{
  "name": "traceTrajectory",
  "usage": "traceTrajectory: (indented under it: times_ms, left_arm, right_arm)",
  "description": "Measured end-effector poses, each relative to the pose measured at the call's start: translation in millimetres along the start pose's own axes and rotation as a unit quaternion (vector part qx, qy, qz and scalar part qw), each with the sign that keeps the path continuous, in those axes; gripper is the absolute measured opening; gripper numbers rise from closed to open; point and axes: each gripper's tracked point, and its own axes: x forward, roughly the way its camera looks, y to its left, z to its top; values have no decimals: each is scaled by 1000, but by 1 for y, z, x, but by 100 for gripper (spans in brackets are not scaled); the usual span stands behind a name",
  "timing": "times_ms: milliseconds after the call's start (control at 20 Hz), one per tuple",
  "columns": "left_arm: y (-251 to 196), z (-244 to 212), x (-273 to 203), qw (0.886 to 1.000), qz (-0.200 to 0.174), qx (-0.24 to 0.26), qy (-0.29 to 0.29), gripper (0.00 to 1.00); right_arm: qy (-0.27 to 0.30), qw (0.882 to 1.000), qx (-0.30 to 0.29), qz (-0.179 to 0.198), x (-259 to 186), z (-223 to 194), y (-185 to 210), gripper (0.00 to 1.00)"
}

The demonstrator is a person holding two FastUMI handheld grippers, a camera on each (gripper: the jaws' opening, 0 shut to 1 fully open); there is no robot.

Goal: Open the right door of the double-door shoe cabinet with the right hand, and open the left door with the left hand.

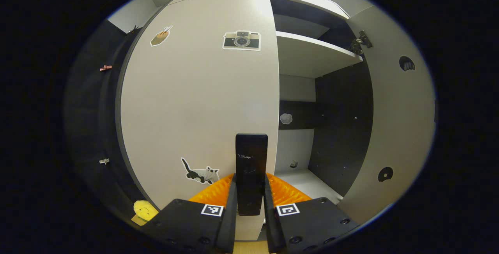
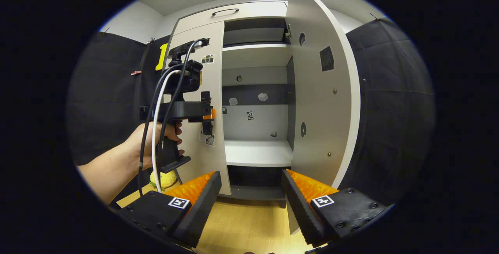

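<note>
Left gripper view: 1 handle [image 1: 251, 178] in jaws — 2 doors.

the left gripper [image 1: 251, 195] clamps both fingers on the black handle [image 1: 251, 168] of the closed left door [image 1: 195, 105]. beside it, the right door [image 1: 393, 121] stands open, baring a shelf [image 1: 312, 51].
</note>
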Motion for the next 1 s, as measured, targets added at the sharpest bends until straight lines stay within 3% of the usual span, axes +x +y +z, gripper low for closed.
traceTrajectory:
  times_ms: [200, 400, 650, 1000]
  left_arm:
    - [-1, -5, 0, 1000, -15, -5, -5, 29]
    - [0, -5, -1, 1000, -1, 3, -6, 10]
    - [1, -5, -15, 1000, -6, -3, -10, 9]
    - [17, -9, -72, 999, -39, -18, -10, 9]
  right_arm:
    - [13, 1000, 3, 9, 6, -7, -5, 98]
    - [19, 1000, 10, 11, 10, -10, -9, 98]
    - [17, 1000, 15, 3, 9, -10, -6, 97]
    - [17, 999, 21, -20, 8, -10, 14, 97]
